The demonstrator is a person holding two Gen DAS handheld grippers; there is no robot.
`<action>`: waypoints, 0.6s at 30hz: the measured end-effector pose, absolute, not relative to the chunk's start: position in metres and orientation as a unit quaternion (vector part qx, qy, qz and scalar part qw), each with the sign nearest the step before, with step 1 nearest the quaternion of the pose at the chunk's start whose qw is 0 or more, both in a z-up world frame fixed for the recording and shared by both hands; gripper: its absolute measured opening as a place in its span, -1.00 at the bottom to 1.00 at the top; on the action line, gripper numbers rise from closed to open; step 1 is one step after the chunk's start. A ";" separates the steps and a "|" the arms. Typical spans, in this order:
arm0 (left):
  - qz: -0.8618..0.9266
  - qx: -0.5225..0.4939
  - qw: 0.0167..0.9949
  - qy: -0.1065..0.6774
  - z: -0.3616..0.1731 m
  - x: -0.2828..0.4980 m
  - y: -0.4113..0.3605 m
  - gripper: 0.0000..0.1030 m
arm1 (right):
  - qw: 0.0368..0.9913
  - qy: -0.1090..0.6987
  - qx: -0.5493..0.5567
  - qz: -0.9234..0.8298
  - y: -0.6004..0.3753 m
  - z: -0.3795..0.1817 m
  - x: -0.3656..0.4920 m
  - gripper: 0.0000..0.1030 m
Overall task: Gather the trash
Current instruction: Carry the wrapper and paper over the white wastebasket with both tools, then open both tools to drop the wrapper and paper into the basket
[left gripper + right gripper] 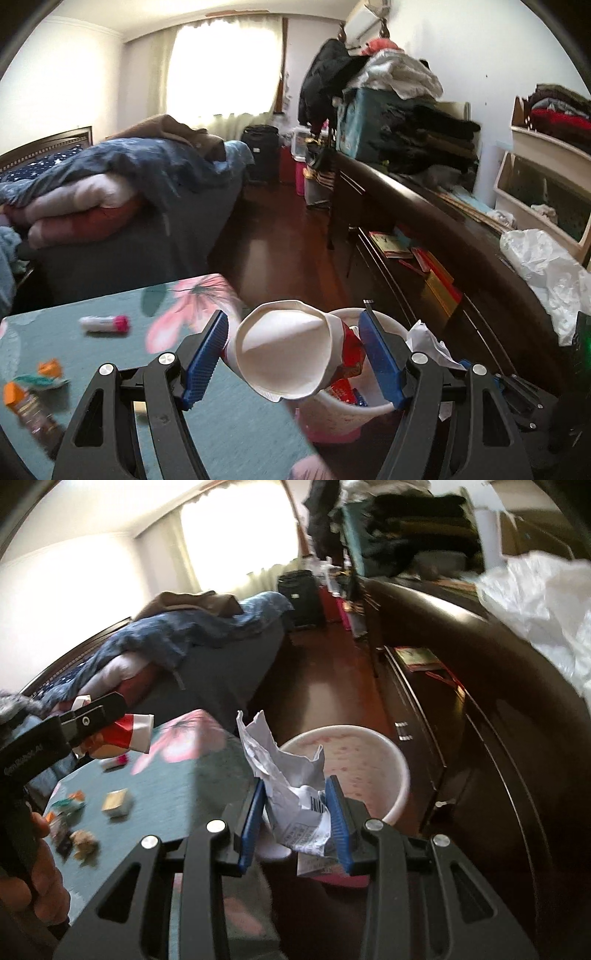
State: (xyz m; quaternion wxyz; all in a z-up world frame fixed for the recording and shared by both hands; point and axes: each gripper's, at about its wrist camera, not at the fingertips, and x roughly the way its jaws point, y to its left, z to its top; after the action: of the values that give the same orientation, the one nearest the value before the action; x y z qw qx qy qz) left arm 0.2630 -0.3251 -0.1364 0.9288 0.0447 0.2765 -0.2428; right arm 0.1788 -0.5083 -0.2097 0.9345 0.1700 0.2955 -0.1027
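Left wrist view: your left hand-held gripper (pixel 291 354) is clamped on a crushed paper cup (pixel 284 350), white inside with red print, its open mouth facing the camera. The cup hangs over the near rim of the white waste bin (pixel 384 406), which stands on the floor just beside the floral-cloth surface (pixel 207 417). A pink-capped tube (pixel 105 324) and orange wrappers (pixel 48 369) lie on the surface.

Right wrist view: your right hand-held gripper (pixel 295 812) is clamped on crumpled printed paper (pixel 291 779), which sits in front of the bin (pixel 369 764). At left, the left hand-held gripper (pixel 110 720) holds the cup (pixel 127 734) above the surface (pixel 192 790).
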 end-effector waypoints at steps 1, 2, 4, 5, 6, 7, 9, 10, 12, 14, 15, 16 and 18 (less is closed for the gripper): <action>-0.246 0.046 0.927 0.280 -0.140 0.268 -0.331 0.41 | 0.933 0.297 0.173 -0.107 -0.514 -0.213 0.183 -0.31; -0.249 0.046 0.924 0.285 -0.143 0.274 -0.339 0.41 | 0.932 0.298 0.175 -0.111 -0.521 -0.218 0.187 -0.31; -0.255 0.045 0.920 0.293 -0.149 0.285 -0.352 0.41 | 0.929 0.303 0.178 -0.121 -0.533 -0.227 0.198 -0.31; -0.258 0.044 0.918 0.298 -0.153 0.293 -0.360 0.41 | 0.927 0.304 0.179 -0.124 -0.537 -0.230 0.202 -0.31; -0.259 0.043 0.916 0.303 -0.155 0.299 -0.366 0.41 | 0.926 0.307 0.180 -0.127 -0.540 -0.234 0.206 -0.31; -0.261 0.042 0.915 0.306 -0.156 0.303 -0.372 0.41 | 0.924 0.311 0.181 -0.130 -0.544 -0.238 0.211 -0.31; -0.261 0.045 0.912 0.312 -0.163 0.312 -0.383 0.42 | 0.921 0.317 0.182 -0.135 -0.551 -0.248 0.221 -0.31; -0.260 0.049 0.912 0.313 -0.166 0.315 -0.388 0.42 | 0.920 0.320 0.183 -0.136 -0.553 -0.252 0.225 -0.31; -0.259 0.058 0.911 0.317 -0.172 0.322 -0.399 0.42 | 0.918 0.324 0.184 -0.137 -0.556 -0.259 0.231 -0.31; -0.258 0.064 0.909 0.321 -0.178 0.327 -0.407 0.42 | 0.916 0.327 0.183 -0.139 -0.560 -0.267 0.237 -0.28; -0.258 0.064 0.909 0.323 -0.180 0.330 -0.410 0.43 | 0.916 0.328 0.183 -0.140 -0.562 -0.268 0.240 -0.27; -0.257 0.065 0.908 0.324 -0.182 0.332 -0.412 0.43 | 0.915 0.329 0.183 -0.142 -0.563 -0.271 0.242 -0.26; -0.255 0.063 0.907 0.329 -0.187 0.337 -0.415 0.43 | 0.915 0.329 0.183 -0.144 -0.565 -0.275 0.246 -0.24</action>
State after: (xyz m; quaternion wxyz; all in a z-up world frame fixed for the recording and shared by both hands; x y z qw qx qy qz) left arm 0.3374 -0.4150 -0.1865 0.9071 0.0631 0.3286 -0.2553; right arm 0.2459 -0.5653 -0.2748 0.9151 0.1834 0.3292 -0.1435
